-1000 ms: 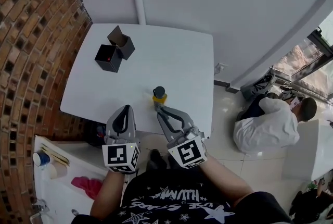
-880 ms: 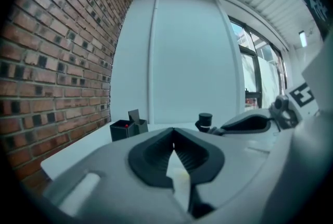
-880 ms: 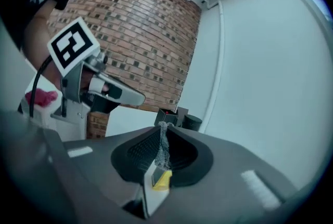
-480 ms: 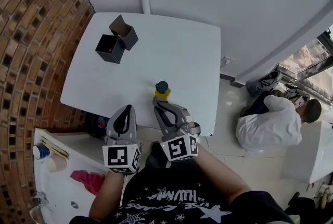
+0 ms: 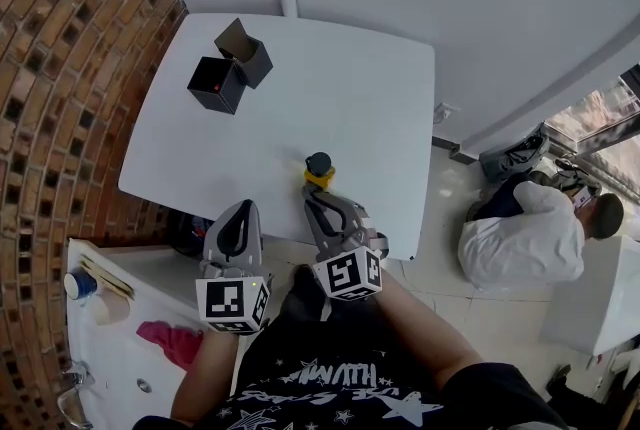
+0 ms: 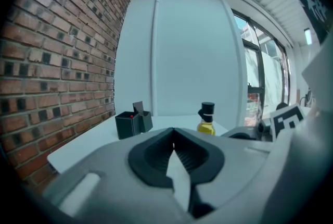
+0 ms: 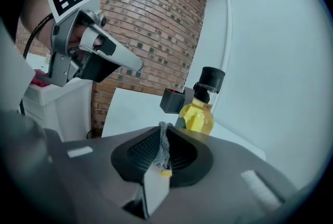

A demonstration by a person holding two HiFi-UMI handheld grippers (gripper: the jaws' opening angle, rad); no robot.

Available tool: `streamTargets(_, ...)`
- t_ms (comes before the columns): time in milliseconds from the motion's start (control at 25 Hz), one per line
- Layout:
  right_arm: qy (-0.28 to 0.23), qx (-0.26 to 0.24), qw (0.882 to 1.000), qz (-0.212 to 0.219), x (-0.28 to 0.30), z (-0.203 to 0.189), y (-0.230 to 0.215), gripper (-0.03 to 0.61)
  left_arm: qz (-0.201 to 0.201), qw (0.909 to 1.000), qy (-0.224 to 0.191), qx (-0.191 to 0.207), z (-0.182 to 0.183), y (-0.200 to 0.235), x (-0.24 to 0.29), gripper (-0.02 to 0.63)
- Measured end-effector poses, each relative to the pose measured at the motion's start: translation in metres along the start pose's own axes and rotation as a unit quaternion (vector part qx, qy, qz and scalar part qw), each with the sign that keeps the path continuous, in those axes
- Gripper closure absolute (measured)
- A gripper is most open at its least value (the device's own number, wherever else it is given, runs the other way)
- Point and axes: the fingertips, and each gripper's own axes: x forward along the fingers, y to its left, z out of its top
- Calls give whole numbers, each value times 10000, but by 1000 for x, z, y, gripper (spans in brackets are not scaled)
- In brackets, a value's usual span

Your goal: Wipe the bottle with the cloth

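Observation:
A small bottle of yellow liquid with a black cap stands near the front edge of the white table. In the right gripper view the bottle rises just beyond the jaws. My right gripper sits close in front of it, shut on a strip of grey cloth pinched between its pads. My left gripper hovers off the table's front edge, left of the bottle, shut with nothing in it. From the left gripper view the bottle stands ahead to the right.
Two black open boxes stand at the table's far left, close to the brick wall. A white cabinet with a pink rag lies below left. A person crouches on the floor to the right.
My right gripper has sunk lower and rolled slightly, staying just in front of the bottle with the cloth still pinched. The left gripper has kept its place.

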Motion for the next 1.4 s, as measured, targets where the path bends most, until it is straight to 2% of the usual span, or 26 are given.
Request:
streamTargets(640,641,-44,9976,240,14,-47,17,537,162,9998,64,10,-8,10,-12,609)
streamTargets(800,418,175,9989,127,-4,-40,13,537,126,9999,88,35,-12,10,-14,609)
streamTargets(960,-22,819,9960,-358,-40,-14,-18,537,39,10000,69,46,-11,4,-10,609)
streamTargets(1040,-334,1341,9876,-749,-58,0,-41,537,-29,10000,24,49,-8,-2,-6,609)
streamTargets(1120,-571,1925,9737,-1079,-70,11,-63,537,-104,9999,-13,60,-5,-8,-3,609)
streamTargets(1240,-899,2775,9473,-1320,-74,21,-82,537,-197,9998,-24,64,-5,-17,0,609)
streamTargets(1400,-1003,3794,9080,-1469,-62,14,-90,537,-288,9996,-5,71,-6,-25,1,609)
